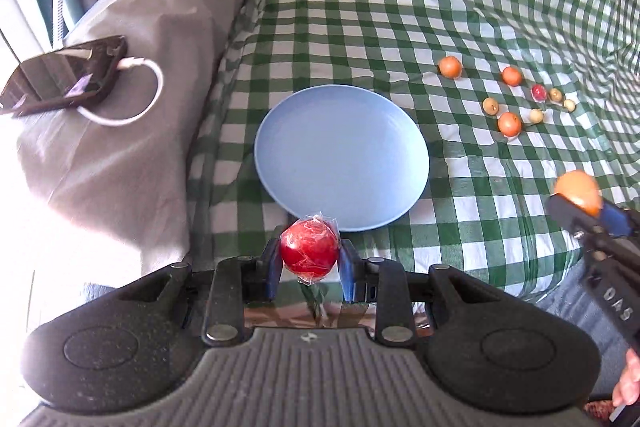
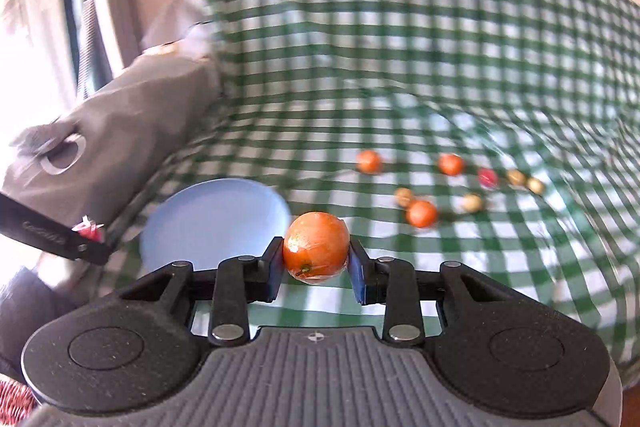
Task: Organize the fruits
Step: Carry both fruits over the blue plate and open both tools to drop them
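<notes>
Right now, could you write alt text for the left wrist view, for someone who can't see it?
The left gripper clamps a plastic-wrapped red fruit near an empty blue plate on a green checked cloth. Small fruits lie scattered right; the right gripper holds an orange fruit.

My left gripper (image 1: 310,259) is black with blue pads, and the fruit (image 1: 309,251) in it is shiny red. My right gripper (image 2: 316,259) is black and blue too, and its fruit (image 2: 316,251) is orange. The plate (image 1: 342,155) is light blue. The cloth (image 1: 400,7) has green and white squares. The little fruits (image 1: 510,123) on it are orange, red and tan. The cover (image 1: 132,99) is grey, the phone (image 1: 64,75) black, its cable (image 1: 132,115) white.
</notes>
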`<state>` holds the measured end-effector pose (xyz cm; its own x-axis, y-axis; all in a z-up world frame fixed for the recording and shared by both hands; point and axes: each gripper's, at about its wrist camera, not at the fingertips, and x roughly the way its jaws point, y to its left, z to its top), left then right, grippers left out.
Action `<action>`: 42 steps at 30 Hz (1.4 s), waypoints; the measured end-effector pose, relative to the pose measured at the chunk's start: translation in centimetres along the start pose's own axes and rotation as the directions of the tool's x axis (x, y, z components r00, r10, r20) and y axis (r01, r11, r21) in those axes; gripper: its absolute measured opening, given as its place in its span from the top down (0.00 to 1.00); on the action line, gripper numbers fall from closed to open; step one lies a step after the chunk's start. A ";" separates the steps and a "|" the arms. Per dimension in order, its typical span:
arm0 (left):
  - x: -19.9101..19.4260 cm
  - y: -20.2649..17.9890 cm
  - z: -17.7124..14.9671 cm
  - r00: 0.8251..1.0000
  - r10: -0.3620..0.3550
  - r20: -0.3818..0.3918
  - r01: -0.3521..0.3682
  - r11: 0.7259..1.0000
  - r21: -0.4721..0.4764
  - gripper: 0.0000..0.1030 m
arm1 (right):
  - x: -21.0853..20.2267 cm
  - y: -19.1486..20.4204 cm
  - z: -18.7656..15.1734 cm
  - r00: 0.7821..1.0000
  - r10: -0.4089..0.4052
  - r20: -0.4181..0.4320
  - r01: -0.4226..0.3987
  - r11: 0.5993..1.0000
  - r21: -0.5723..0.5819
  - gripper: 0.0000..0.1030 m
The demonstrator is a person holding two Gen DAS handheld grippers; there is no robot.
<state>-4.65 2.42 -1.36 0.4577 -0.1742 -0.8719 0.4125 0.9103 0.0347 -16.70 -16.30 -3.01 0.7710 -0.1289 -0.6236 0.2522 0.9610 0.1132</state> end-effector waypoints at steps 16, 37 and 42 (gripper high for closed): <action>1.6 1.1 1.2 0.999 -0.014 0.045 0.014 1.000 0.001 0.68 | 0.8 4.9 0.1 0.998 0.028 -0.056 -0.034 0.992 -0.120 0.66; 13.9 0.6 7.7 0.995 0.046 -0.091 -0.044 0.999 0.031 0.68 | 13.5 7.1 0.7 0.968 0.046 -0.245 -0.082 0.987 -0.137 0.66; 14.9 0.5 8.4 0.995 0.033 -0.089 -0.029 0.999 0.040 0.28 | 15.9 7.4 0.7 0.960 0.049 -0.276 -0.094 0.984 -0.153 0.66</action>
<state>8.96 -2.85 -10.23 0.3989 -0.1102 -0.9104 0.4297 0.8995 0.0794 -2.11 -11.43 -11.54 0.5915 -0.0090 -0.8062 0.0862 0.9949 0.0522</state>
